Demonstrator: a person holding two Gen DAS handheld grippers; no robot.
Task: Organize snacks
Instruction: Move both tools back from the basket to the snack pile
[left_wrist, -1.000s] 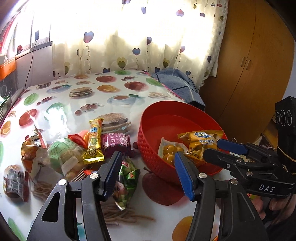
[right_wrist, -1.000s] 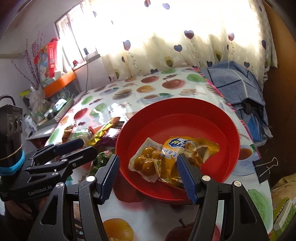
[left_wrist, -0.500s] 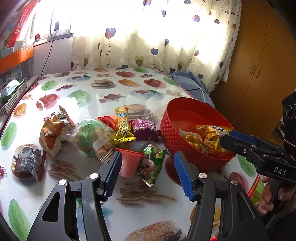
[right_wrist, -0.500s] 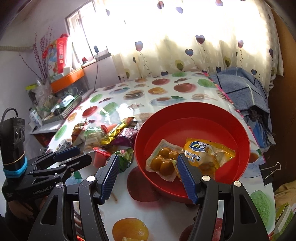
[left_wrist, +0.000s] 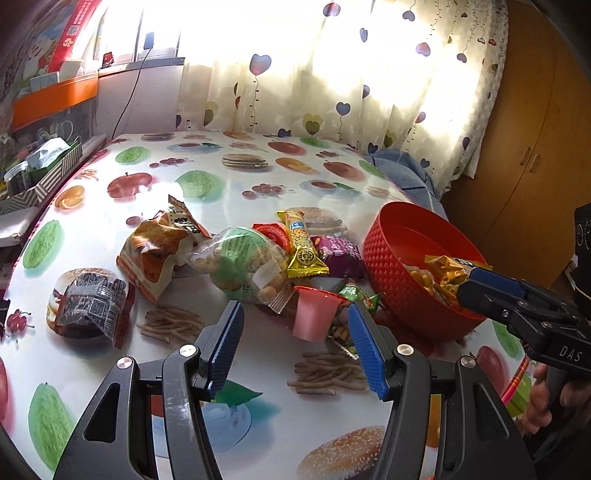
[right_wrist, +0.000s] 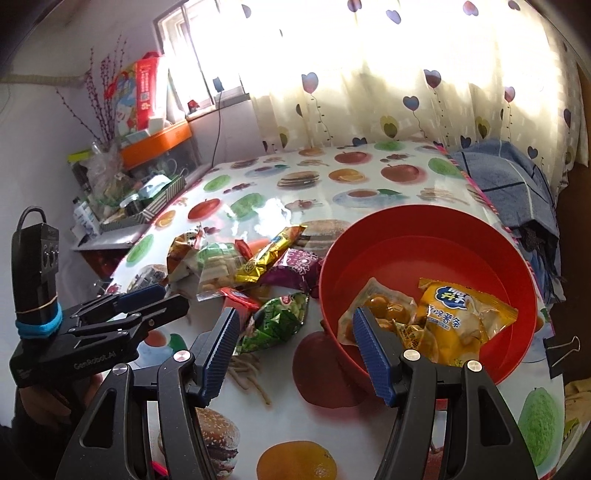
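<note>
I am looking at a bowl (right_wrist: 443, 236) sitting on the table (left_wrist: 229, 184), to the right of a heap of snack packets (left_wrist: 251, 258). Two packets (right_wrist: 436, 317) are lying inside it. A cup (left_wrist: 314, 314) is standing before the heap.

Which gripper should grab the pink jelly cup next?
Left, probably. The left gripper is open with the pink jelly cup just ahead between its fingers. The right gripper is open too, but sits nearer the red bowl.
</note>
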